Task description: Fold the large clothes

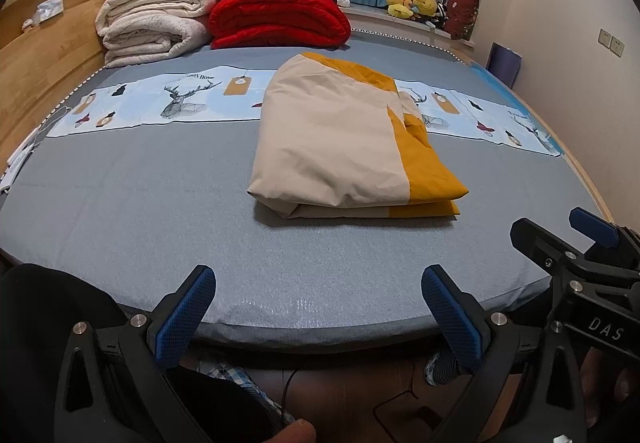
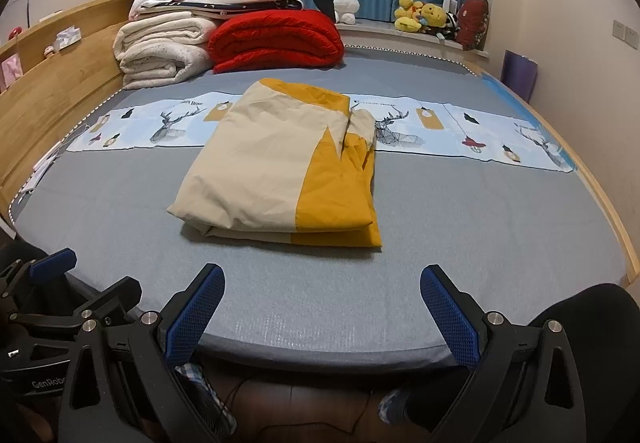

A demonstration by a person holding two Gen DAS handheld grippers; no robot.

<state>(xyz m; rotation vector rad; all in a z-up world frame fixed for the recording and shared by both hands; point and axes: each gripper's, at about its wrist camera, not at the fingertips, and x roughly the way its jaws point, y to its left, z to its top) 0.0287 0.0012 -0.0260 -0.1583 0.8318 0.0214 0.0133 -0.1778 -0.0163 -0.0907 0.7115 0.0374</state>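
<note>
- Blue-padded fingers of the left gripper (image 1: 318, 307) and the right gripper (image 2: 322, 307) hang splayed wide and empty over the near edge of the bed (image 2: 480, 243), clear of any cloth.
- Well beyond both tools, the beige-and-mustard cover (image 2: 280, 171) lies mid-mattress as a thick folded rectangle, its far end resting on the deer-print strip (image 2: 460, 131).
- Layers show stacked at the near edge, beige on the left and mustard down the right side; the right flank is rumpled, with a loose flap bunched near the top.
- By the look of it, folding is nearly finished, or one more halving remains.
- For a clean last fold, each gripper would best pinch all layers at a near corner, lift evenly, and carry them to the far edge without dragging the bundle.
- Smoothing the bunched right side first would likely keep the stack square.
- Rolled blankets, white and red (image 2: 276, 39), sit at the headboard, untouched.
</note>
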